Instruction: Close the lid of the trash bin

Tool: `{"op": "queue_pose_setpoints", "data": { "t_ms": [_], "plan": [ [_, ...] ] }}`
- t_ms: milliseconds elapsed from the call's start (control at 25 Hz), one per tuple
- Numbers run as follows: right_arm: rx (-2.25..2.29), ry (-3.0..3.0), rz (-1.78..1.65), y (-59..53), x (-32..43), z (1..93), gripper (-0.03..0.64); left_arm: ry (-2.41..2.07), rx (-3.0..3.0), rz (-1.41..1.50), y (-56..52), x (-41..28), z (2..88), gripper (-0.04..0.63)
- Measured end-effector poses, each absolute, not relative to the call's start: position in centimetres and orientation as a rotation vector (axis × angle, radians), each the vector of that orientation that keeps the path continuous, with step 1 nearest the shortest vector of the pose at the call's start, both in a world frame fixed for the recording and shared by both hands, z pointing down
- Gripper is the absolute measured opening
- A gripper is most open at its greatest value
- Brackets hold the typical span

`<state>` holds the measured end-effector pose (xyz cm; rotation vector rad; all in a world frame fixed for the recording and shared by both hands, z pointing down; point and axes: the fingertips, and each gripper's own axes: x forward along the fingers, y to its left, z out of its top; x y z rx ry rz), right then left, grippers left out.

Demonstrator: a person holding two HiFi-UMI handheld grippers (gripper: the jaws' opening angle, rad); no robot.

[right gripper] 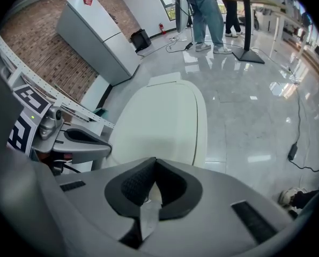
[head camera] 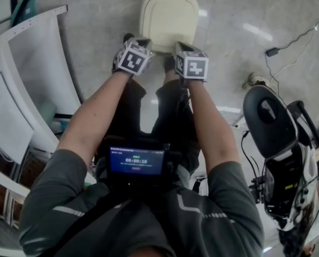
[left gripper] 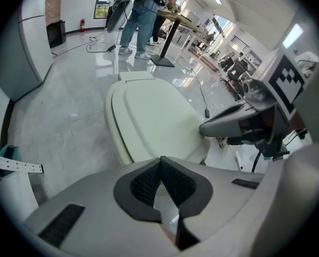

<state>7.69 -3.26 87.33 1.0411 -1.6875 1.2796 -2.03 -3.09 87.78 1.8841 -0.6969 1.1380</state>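
Note:
A cream trash bin (head camera: 170, 15) stands on the grey floor in front of the person, its lid (left gripper: 154, 116) lying flat on top. The lid (right gripper: 159, 125) also fills the middle of the right gripper view. Both grippers hang side by side over the bin's near edge, and I cannot tell whether they touch it. My left gripper (head camera: 140, 42) is shut, its dark pads meeting at the tip (left gripper: 160, 160) with nothing between them. The right gripper (head camera: 182, 47) is shut as well, empty at its tip (right gripper: 155, 161). Each gripper shows in the other's view, the right gripper (left gripper: 239, 123) and the left gripper (right gripper: 79, 143).
White curved panels (head camera: 36, 63) stand at the left. At the right is a black chair (head camera: 269, 119), with a cable and adapter (head camera: 272, 51) on the floor beyond it. Farther off, people stand by a table (left gripper: 143, 15). A white cabinet (right gripper: 95, 31) stands against a brick wall.

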Motion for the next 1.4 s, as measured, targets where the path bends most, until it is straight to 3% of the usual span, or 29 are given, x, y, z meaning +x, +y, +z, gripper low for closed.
{"op": "queue_pose_setpoints", "data": {
  "t_ms": [160,880,1400],
  "plan": [
    [1.034,-1.663,1.292,-3.0,7.9,88.3,0.012,-0.684,1.842,1.220,-2.1,-2.6,89.0,-0.005],
    [1.177,-1.527,1.478,-2.8,8.1,88.4,0.012,-0.737,1.726,1.092,-2.4,-2.5,88.9,-0.005],
    [1.213,-1.682,1.353,-7.2,9.6,78.6,0.012,-0.908,1.799,0.965,-8.7,-3.7,79.3,-0.005]
  ]
}}
